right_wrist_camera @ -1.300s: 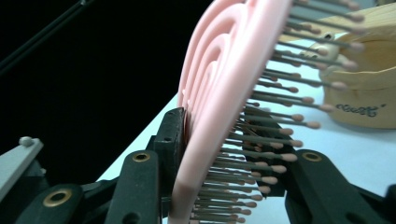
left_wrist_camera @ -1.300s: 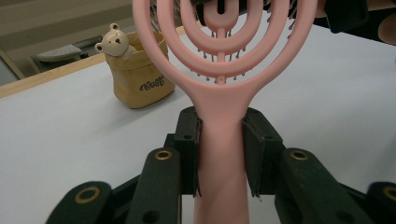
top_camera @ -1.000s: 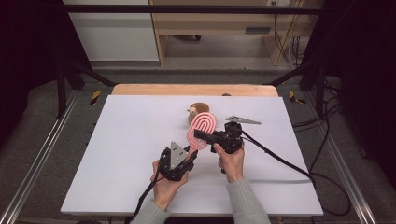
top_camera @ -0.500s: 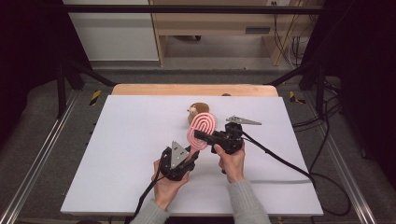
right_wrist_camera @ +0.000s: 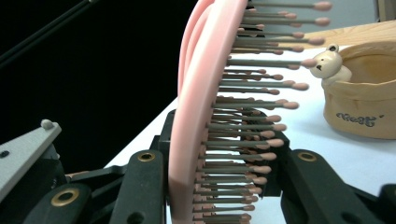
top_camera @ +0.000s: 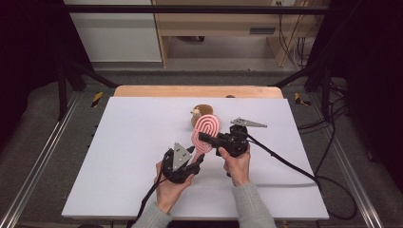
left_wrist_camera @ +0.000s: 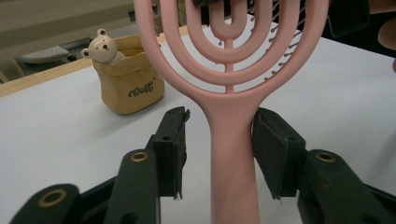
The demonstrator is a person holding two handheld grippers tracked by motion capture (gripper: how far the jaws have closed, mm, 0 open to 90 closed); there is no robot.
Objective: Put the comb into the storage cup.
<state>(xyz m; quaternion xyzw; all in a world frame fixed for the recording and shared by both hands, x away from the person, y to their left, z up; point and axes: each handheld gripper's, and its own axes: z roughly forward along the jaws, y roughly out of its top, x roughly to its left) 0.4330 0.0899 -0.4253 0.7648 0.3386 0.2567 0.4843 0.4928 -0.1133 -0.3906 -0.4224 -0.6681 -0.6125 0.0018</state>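
A pink hairbrush [top_camera: 207, 127] with a looped head is held above the white table between both grippers. My right gripper [top_camera: 205, 138] is shut on the brush head [right_wrist_camera: 196, 116], its back against one jaw and its bristles against the other. My left gripper [top_camera: 197, 159] sits around the handle [left_wrist_camera: 232, 140]. Its jaws have just been opening, and a gap shows between one pad [left_wrist_camera: 170, 149] and the handle. A beige pouch with a small bear figure [top_camera: 198, 114] stands just behind the brush, also visible in the gripper views [left_wrist_camera: 133, 81] [right_wrist_camera: 364, 102].
The white table top [top_camera: 119, 156] has a wooden strip [top_camera: 190, 91] along its far edge. A black cable [top_camera: 285, 164] trails from the right gripper across the table's right side. Dark frame rails [top_camera: 38, 156] flank the table.
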